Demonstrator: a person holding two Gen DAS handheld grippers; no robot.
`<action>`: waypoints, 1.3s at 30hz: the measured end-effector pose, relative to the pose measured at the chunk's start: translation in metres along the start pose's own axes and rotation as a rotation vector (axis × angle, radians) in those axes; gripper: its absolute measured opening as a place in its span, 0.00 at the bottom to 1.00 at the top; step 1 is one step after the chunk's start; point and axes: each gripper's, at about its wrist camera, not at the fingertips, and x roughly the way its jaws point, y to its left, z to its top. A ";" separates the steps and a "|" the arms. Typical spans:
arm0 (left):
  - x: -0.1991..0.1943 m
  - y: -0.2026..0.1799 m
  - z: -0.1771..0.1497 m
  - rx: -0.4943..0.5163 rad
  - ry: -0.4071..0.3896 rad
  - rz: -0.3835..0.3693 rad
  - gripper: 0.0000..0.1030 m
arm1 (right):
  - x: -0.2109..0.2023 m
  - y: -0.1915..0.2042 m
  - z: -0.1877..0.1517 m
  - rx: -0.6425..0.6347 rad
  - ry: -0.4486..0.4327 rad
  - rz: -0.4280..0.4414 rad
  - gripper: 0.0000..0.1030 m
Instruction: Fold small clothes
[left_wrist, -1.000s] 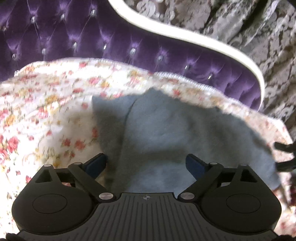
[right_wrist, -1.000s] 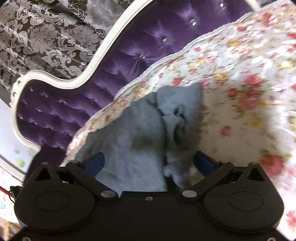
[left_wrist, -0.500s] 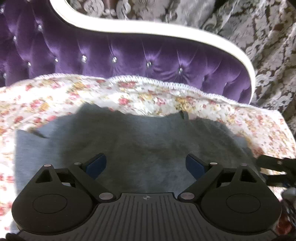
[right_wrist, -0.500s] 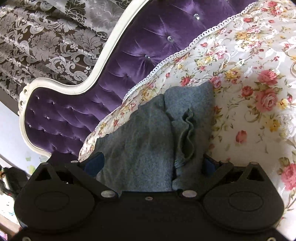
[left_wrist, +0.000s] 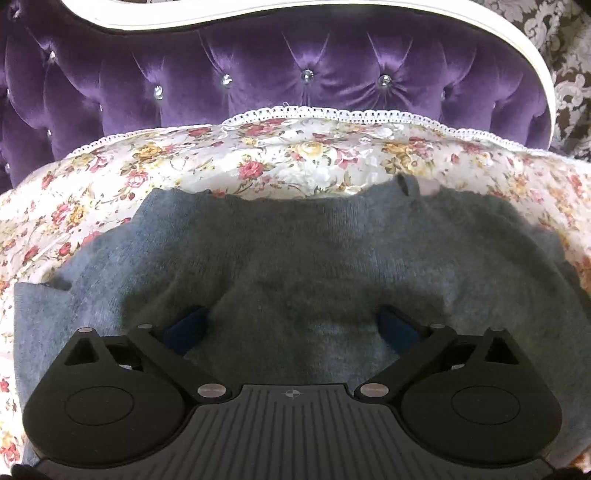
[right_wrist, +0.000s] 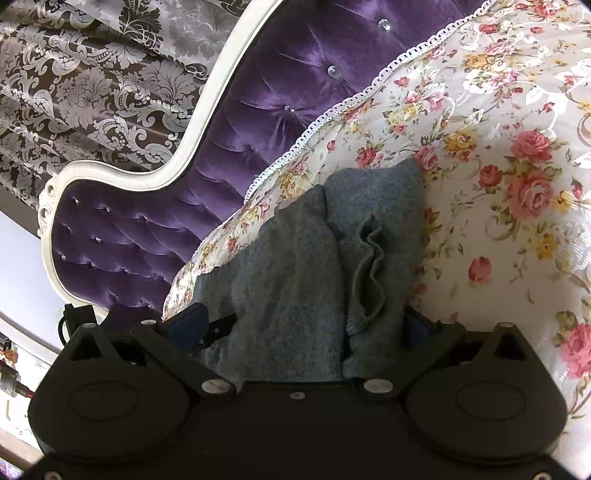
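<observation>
One grey knit garment is the whole job: it lies spread over the floral cover, filling the middle and lower half of the left wrist view and the lower centre of the right wrist view. It looks soft, light and limp, a fuzzy knit that should bunch and drag on the cover rather than slide, so I judge that a pinch at a hem or corner will carry it better than a grab at the middle. The ruffled edge at centre right of the right view offers such a hold, as does the flat corner at the left edge of the left view. The left gripper hangs over the cloth with its jaws wide and nothing between them; the right gripper is likewise spread wide, the knit lying between its fingers but not clamped. The left view shows the garment's full width and its far edge near the lace trim; the right view alone shows the ruffle, the overlapping layers and the patterned curtain at upper left. The purple tufted back crosses the top of the left view.
</observation>
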 end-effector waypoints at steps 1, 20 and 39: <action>-0.004 0.000 0.000 -0.009 0.002 -0.007 0.94 | 0.000 0.000 0.000 0.000 0.000 0.000 1.00; -0.052 -0.012 -0.048 0.107 -0.018 -0.052 0.87 | -0.002 -0.001 -0.001 -0.013 0.010 0.014 0.99; 0.009 -0.002 0.013 -0.017 -0.053 0.069 0.88 | 0.000 -0.002 0.001 -0.030 0.028 0.029 1.00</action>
